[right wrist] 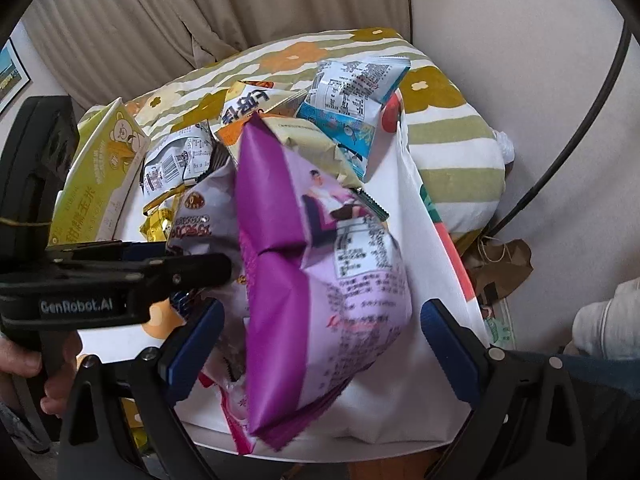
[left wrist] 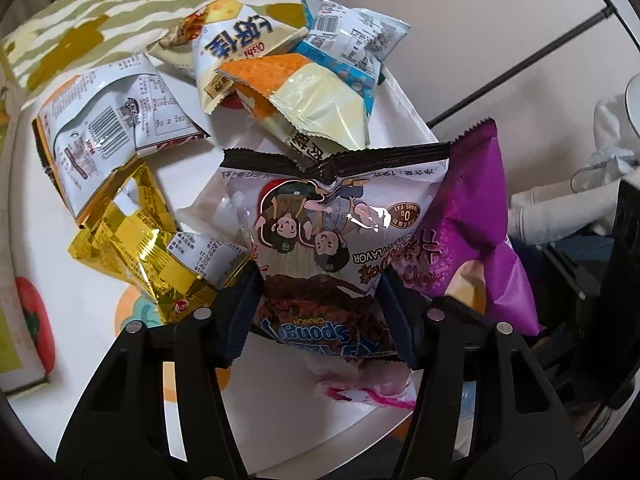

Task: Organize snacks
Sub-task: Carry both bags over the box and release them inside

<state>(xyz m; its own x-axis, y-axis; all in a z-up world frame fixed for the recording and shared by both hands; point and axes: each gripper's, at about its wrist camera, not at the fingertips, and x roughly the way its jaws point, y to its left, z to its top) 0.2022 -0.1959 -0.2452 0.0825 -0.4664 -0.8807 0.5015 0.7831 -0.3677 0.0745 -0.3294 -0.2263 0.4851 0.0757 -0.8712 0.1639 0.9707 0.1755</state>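
Note:
My left gripper [left wrist: 320, 304] is shut on a Spongy Crunch chocolate snack bag [left wrist: 332, 232] with cartoon figures, held above the white table [left wrist: 92, 312]. A purple chip bag [left wrist: 476, 220] leans just to its right. In the right wrist view the purple chip bag [right wrist: 320, 280] fills the middle, between the wide-apart fingers of my right gripper [right wrist: 320, 340], which is open; the bag looks blurred. The left gripper's black body [right wrist: 120, 280] reaches in from the left, holding the Spongy bag [right wrist: 204, 216]. Behind lies a pile of snack bags [left wrist: 280, 64].
A gold foil packet [left wrist: 160, 256] and a white barcode bag [left wrist: 112, 128] lie left of the held bag. A blue-white bag [right wrist: 352, 100] sits at the back. A yellow corn box [right wrist: 100, 176] stands left. A floral cushion [right wrist: 452, 128] lies behind; a brown paper bag [right wrist: 500, 268] is on the floor.

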